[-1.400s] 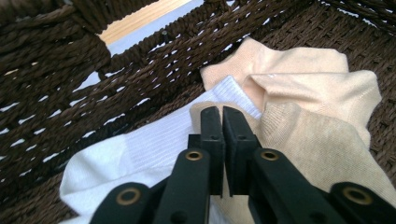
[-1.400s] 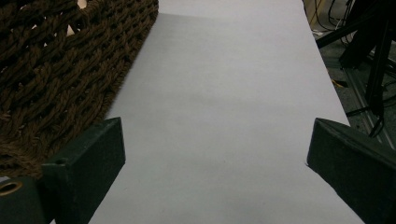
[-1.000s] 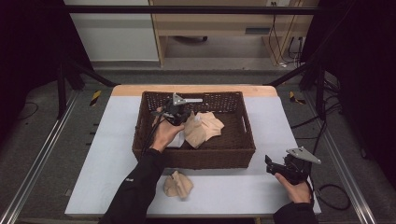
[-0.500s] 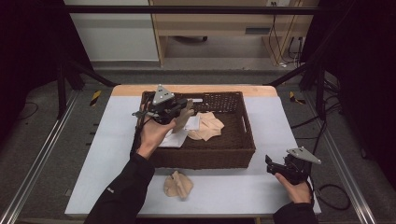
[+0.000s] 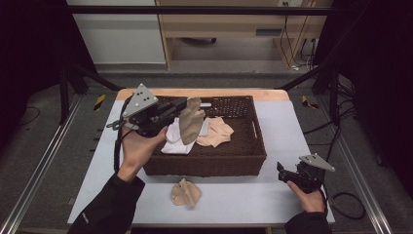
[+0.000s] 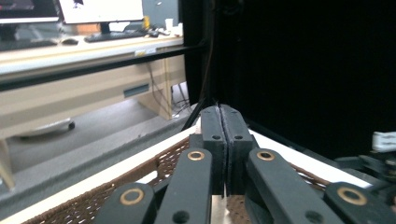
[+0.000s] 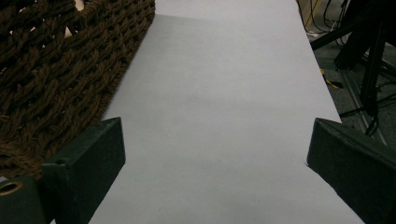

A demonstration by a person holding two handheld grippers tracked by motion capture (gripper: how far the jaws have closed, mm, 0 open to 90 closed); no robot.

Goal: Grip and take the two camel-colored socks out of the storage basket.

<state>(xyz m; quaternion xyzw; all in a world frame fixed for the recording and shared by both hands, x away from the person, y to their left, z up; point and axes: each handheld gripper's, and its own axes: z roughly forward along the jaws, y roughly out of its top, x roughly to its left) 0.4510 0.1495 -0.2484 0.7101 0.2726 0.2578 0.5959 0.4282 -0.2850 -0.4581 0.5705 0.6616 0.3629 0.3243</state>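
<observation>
The left claw (image 5: 181, 108) is clamped on a beige cloth (image 5: 190, 121) hanging above the wicker basket (image 5: 204, 163). The right claw (image 5: 282, 171) rests wide on the desk (image 5: 292, 122). No writing is readable.

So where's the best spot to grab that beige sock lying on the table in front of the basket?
Probably from straight above, pinching the raised, bunched folds near the middle of the beige sock. It lies crumpled and flat on the table, apart from the basket, so there's no edge to slide under. The open right tool is nearest.
</observation>
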